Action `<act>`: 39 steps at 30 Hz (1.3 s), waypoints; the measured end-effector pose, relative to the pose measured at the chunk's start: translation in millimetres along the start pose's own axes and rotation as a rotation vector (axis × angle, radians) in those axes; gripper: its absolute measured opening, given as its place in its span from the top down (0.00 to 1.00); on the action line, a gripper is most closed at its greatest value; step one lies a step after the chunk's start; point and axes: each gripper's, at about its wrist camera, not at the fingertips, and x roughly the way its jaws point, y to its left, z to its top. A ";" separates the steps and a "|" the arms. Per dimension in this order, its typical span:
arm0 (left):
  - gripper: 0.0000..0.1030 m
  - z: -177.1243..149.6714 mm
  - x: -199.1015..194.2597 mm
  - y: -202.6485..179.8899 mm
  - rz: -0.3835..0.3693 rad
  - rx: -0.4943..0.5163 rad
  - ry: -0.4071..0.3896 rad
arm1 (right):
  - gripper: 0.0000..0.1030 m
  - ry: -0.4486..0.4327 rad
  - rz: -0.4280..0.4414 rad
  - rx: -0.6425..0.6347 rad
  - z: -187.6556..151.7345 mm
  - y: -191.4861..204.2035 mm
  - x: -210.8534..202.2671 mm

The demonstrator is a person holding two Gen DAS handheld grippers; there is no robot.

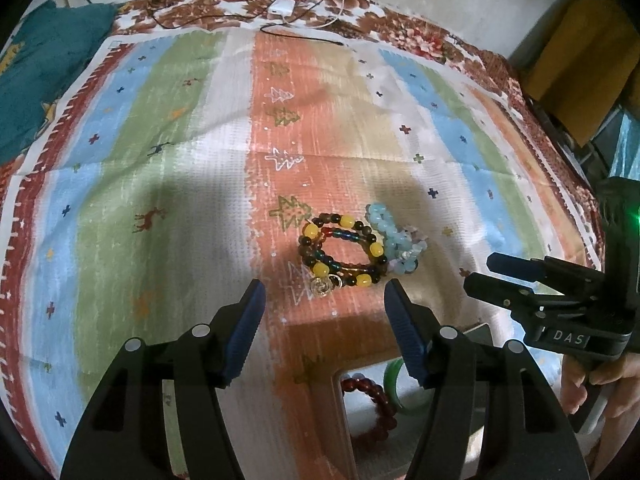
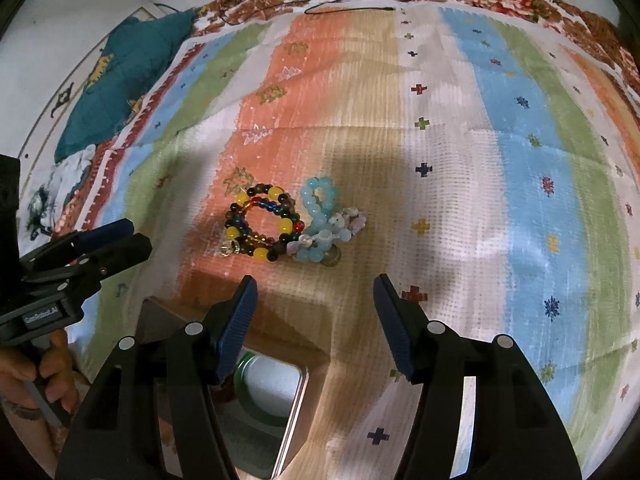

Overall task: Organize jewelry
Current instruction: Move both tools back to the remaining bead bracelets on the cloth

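Two open tongs hover over the cloth and neither holds anything: my left gripper (image 1: 324,300) has its jaws spread wide, and so does my right gripper (image 2: 314,296). The jewelry still to sort lies just ahead of both sets of tips, a heap of two bundles touching each other. The dark-and-yellow bead bracelets (image 1: 342,252) sit straight ahead between the left jaws, and the pale blue bead bracelet (image 2: 320,216) lies against their right side, nearer the right tongs' centre line.

Below and behind the tips is the box (image 2: 308,384), with a green bangle (image 2: 244,364) and a red bead bracelet (image 1: 370,392) already in it, so I judge the job partly done.

For the next pick I would take one bundle only. The strands overlap, so a deep bite at the middle could drag both. I would come in low at the outer edge of the dark-and-yellow bundle, close on several strands, lift slowly and watch whether the blue one trails.

The striped tablecloth (image 1: 180,200) is soft and creased, so the tips could snag it. Beyond it lie a floral cover (image 1: 420,36), a teal cloth (image 1: 44,80), and a white charger (image 1: 282,6) with cables by the pale wall.
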 end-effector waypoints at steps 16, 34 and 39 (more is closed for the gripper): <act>0.40 13.8 28.9 6.8 0.024 -0.003 0.049 | 0.42 0.037 0.001 0.034 16.3 -8.6 28.4; 0.42 24.5 57.5 12.3 0.032 0.003 0.094 | 0.42 0.053 -0.051 0.062 31.4 -21.8 50.9; 0.44 27.5 68.1 14.5 0.054 0.012 0.110 | 0.42 0.061 -0.064 0.060 34.0 -24.6 58.1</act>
